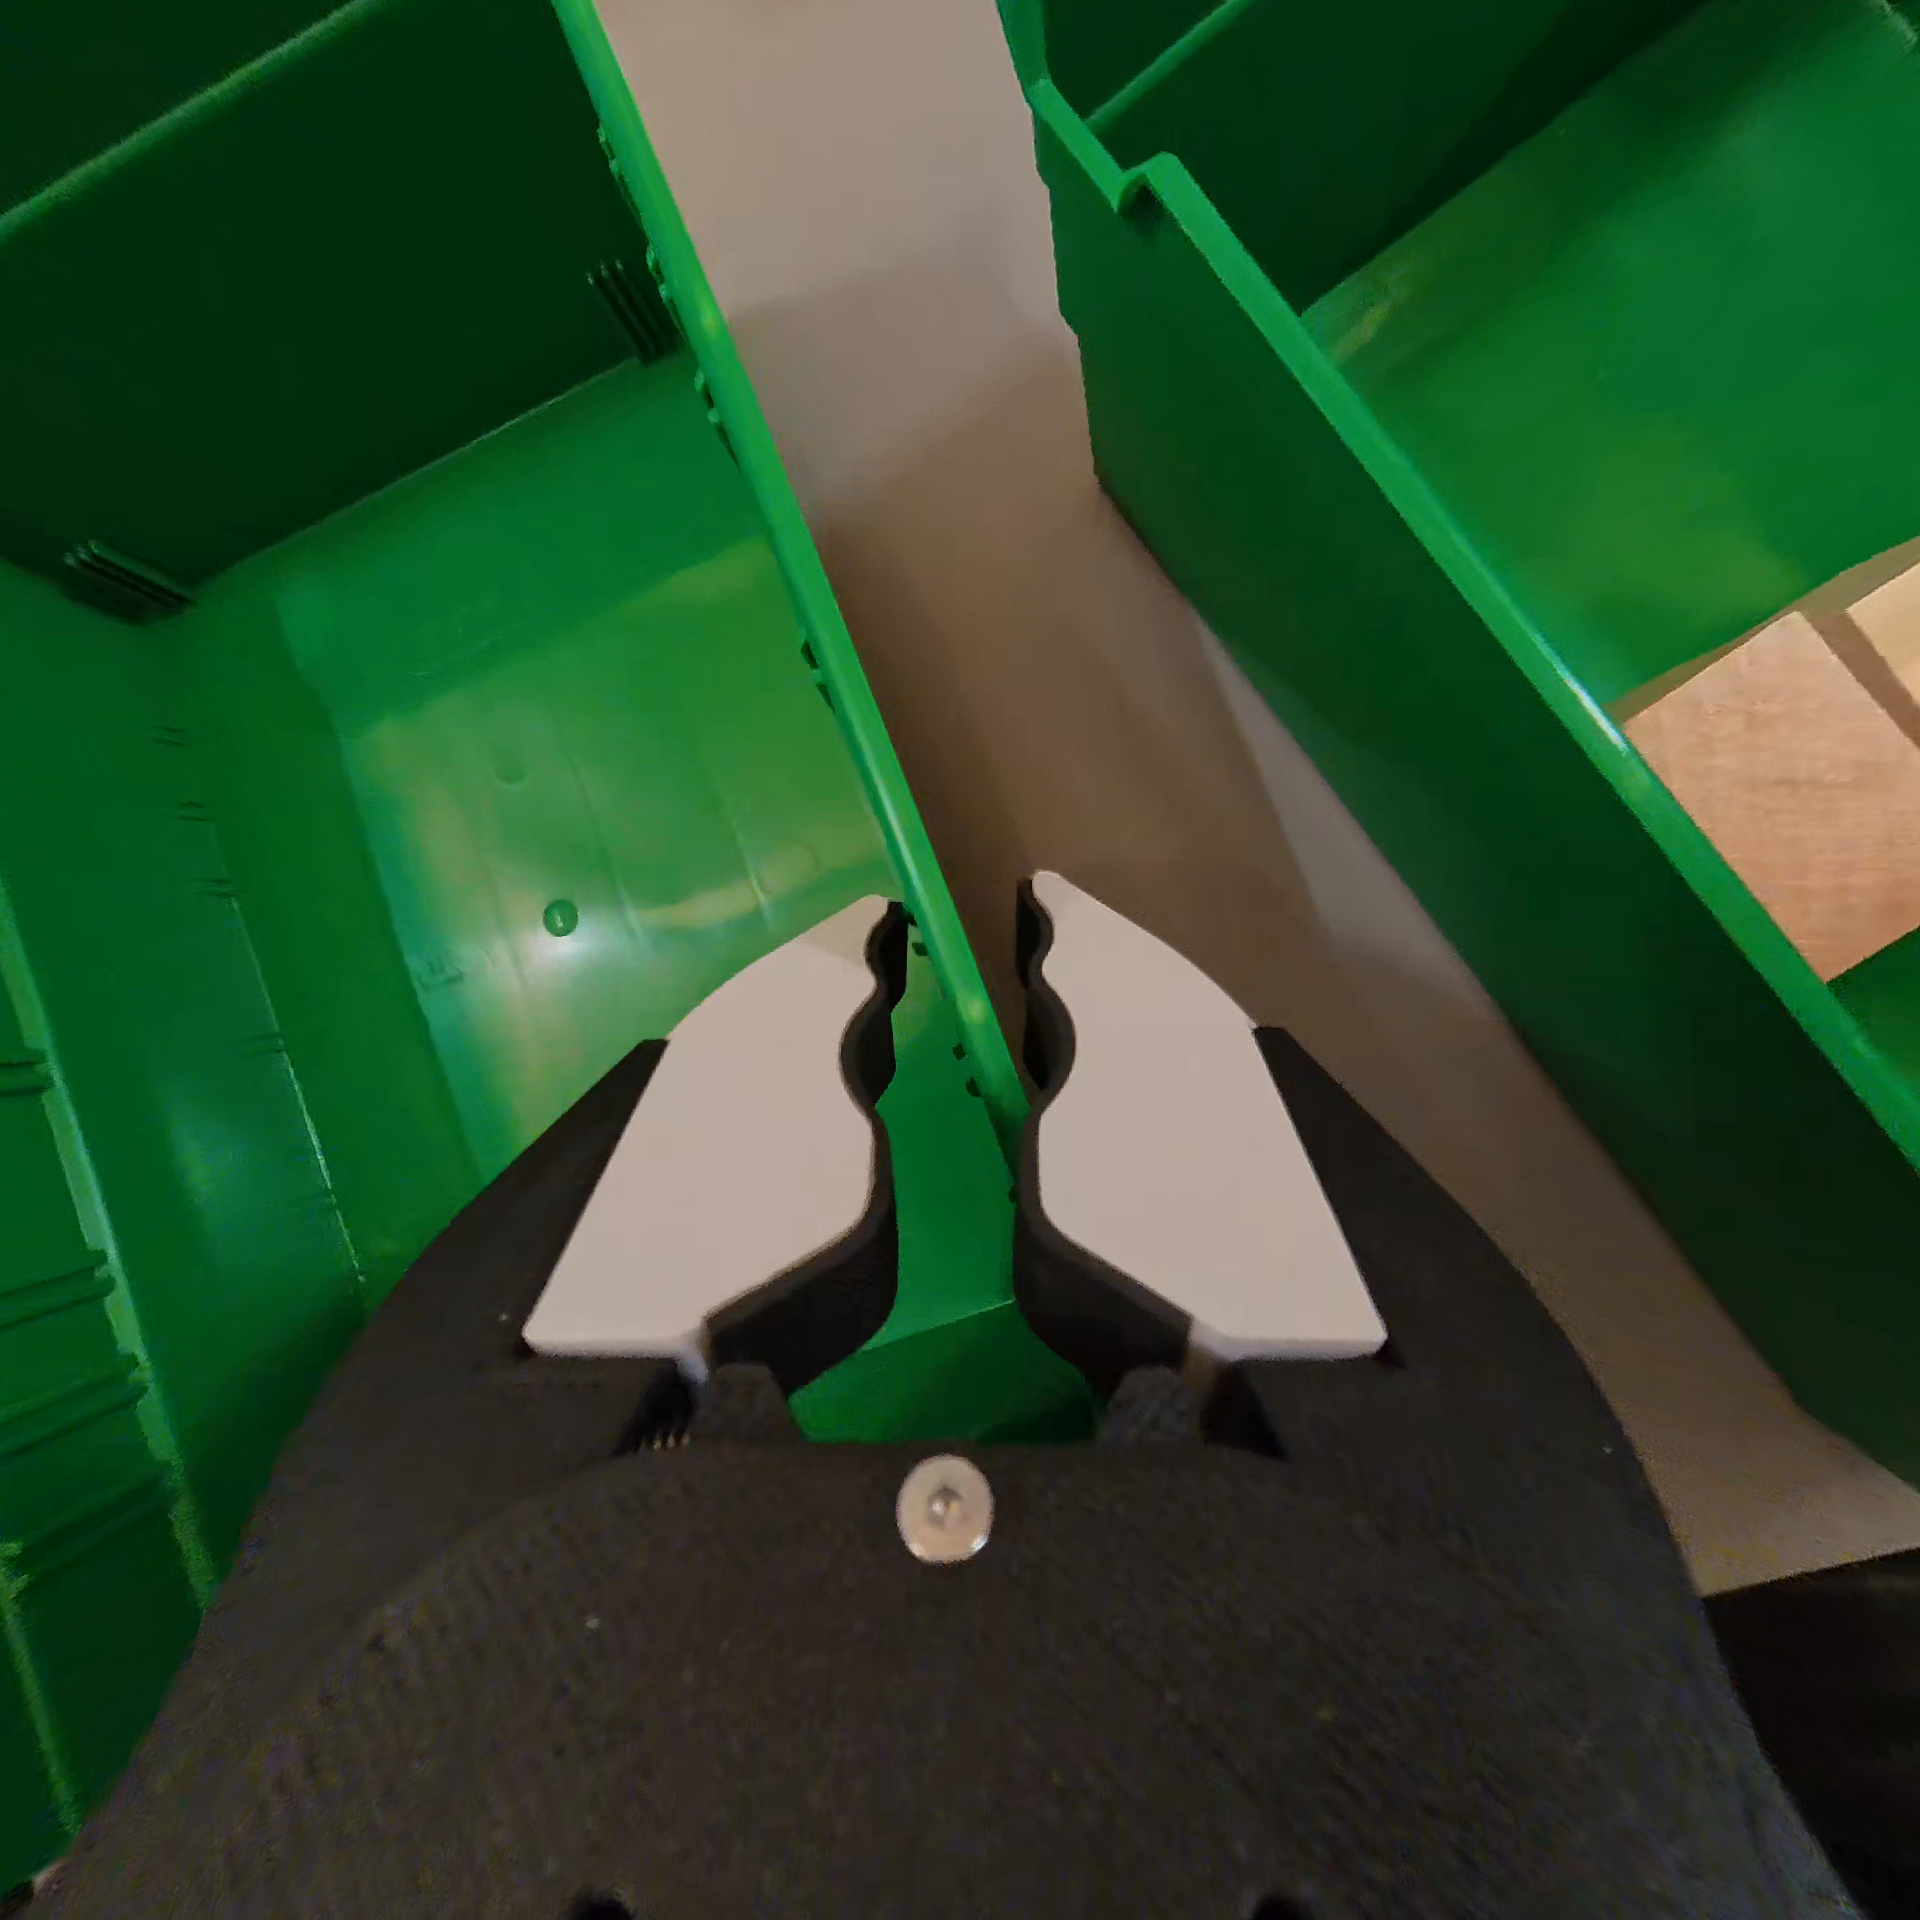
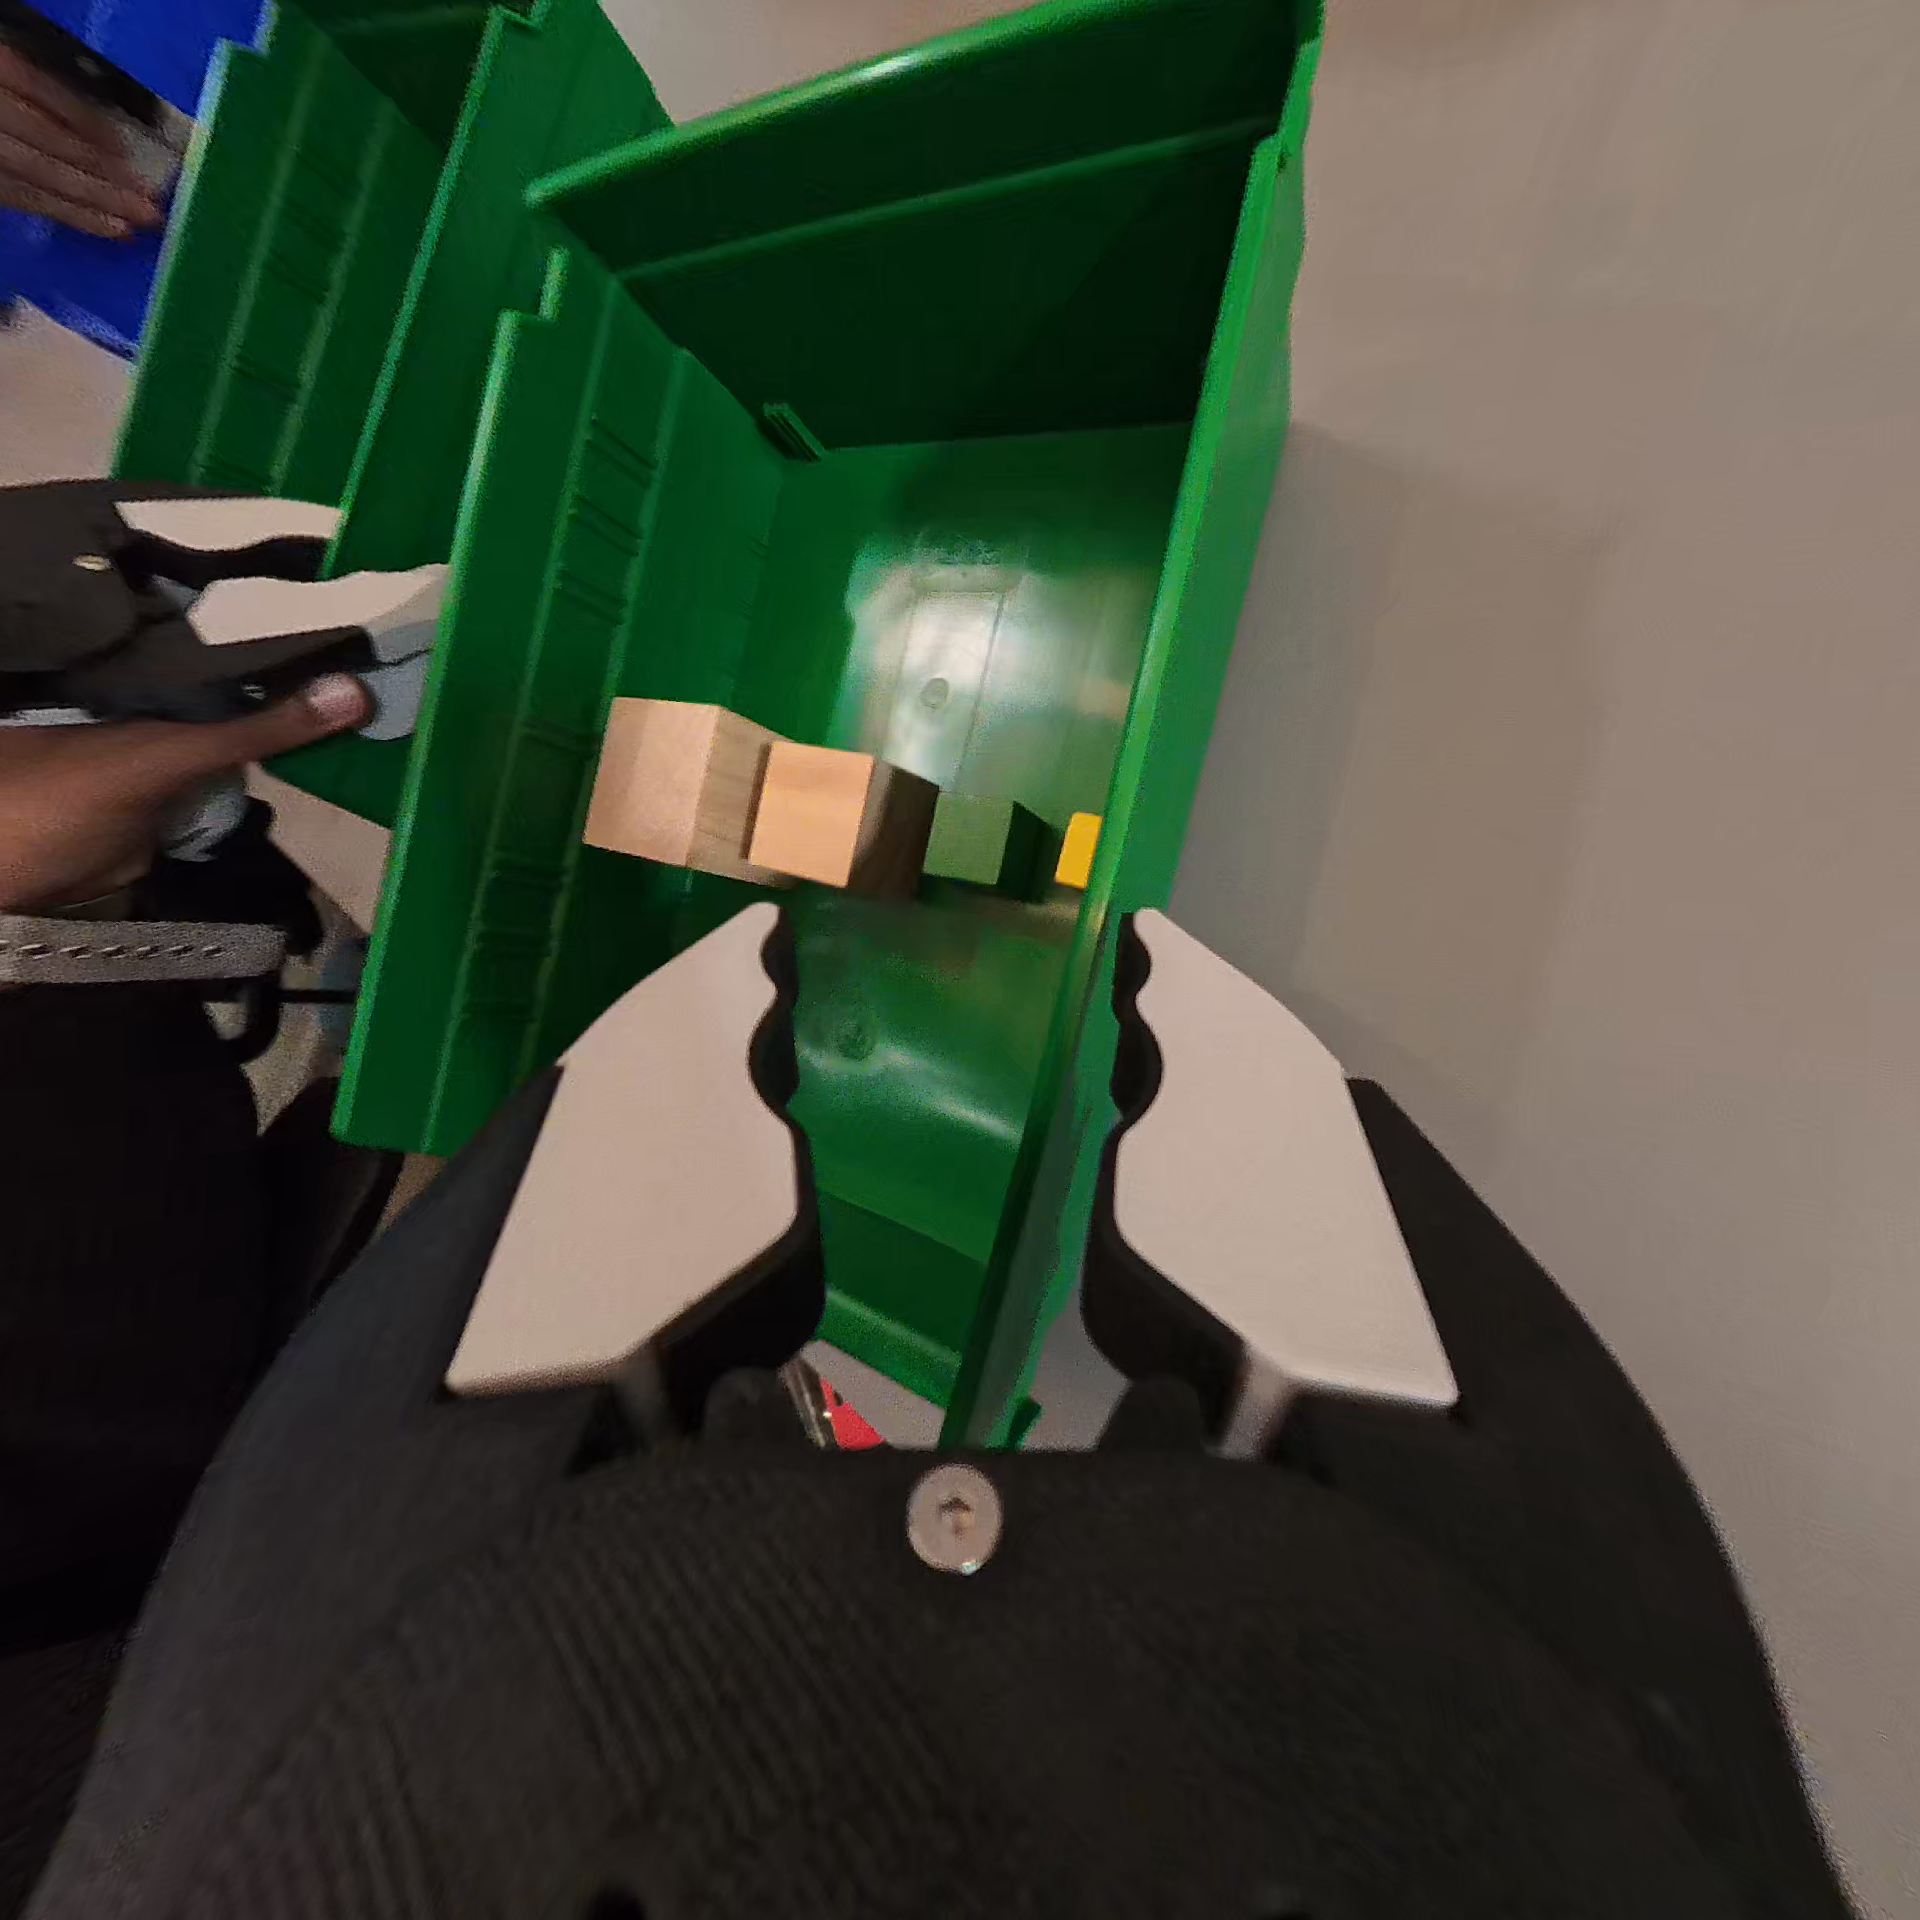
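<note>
My left gripper [image 1: 961, 920] is shut on the right side wall of an empty green bin [image 1: 468, 779], one finger inside and one outside. It also shows at the left of the right wrist view [image 2: 384, 561], clamped on that bin [image 2: 312, 312], with a person's hand [image 2: 156, 779] holding it. My right gripper [image 2: 951, 925] is open and straddles the right wall of a second green bin [image 2: 1221, 520], which also shows in the left wrist view [image 1: 1299, 520]. Its left finger is inside, its right finger against the outside. That bin holds two wooden blocks [image 2: 665, 790] [image 2: 821, 821], a green block [image 2: 971, 836] and a yellow block [image 2: 1081, 847].
Both bins stand side by side on a white table [image 2: 1558, 727] with a narrow strip of table [image 1: 935, 520] between them. A blue bin [image 2: 94, 281] and another hand [image 2: 62, 166] are at the far left. A small red thing [image 2: 847, 1423] shows under my right gripper.
</note>
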The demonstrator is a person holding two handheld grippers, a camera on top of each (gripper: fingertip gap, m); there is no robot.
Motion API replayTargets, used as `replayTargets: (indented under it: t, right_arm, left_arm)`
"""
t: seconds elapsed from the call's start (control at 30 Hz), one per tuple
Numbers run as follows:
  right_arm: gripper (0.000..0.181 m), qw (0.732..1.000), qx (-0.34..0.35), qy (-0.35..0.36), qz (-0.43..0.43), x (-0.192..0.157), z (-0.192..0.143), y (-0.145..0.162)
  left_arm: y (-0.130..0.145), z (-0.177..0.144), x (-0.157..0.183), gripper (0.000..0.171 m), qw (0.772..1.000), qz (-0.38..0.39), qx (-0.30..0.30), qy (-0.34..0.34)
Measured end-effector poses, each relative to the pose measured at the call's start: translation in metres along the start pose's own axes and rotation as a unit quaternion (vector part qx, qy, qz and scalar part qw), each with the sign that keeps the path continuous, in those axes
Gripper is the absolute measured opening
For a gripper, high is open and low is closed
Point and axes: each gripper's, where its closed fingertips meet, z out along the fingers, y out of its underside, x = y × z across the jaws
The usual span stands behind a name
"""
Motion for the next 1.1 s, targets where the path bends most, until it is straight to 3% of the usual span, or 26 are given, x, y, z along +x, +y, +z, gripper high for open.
replayTargets:
  t: [0.17,0.3,0.4,0.6,0.7,0.97,1.07,1.1]
  right_arm:
    - [0.059,0.997,0.072,-0.036,0.016,-0.009,-0.026,0.009]
    - [0.060,0.969,0.248,-0.002,0.019,0.005,-0.058,0.010]
    - [0.059,0.942,0.333,0.050,0.013,0.023,-0.075,0.025]
    - [0.057,0.945,0.308,0.101,-0.045,0.032,-0.066,0.058]
    - [0.057,0.951,0.295,0.078,-0.045,0.023,-0.057,0.066]
    - [0.060,0.963,0.265,0.022,-0.042,0.003,-0.034,0.080]
    - [0.054,0.966,0.253,0.028,-0.050,-0.003,-0.023,0.080]
    - [0.044,0.967,0.246,0.037,-0.053,-0.004,-0.019,0.080]
  left_arm:
    - [0.001,0.000,-0.002,0.020,1.000,0.008,-0.001,-0.012]
    - [0.003,0.000,-0.016,0.009,0.998,0.027,-0.008,-0.064]
    - [0.003,0.000,-0.017,0.008,1.000,-0.004,0.009,-0.025]
    - [-0.007,-0.007,-0.026,0.009,0.998,-0.003,0.051,-0.039]
    - [-0.023,-0.026,-0.028,0.009,0.994,-0.022,0.097,-0.034]
    - [-0.037,-0.067,-0.040,0.010,0.988,-0.032,0.142,-0.047]
    - [-0.042,-0.082,-0.044,0.010,0.985,-0.031,0.157,-0.058]
    - [-0.044,-0.087,-0.045,0.010,0.984,-0.029,0.163,-0.062]
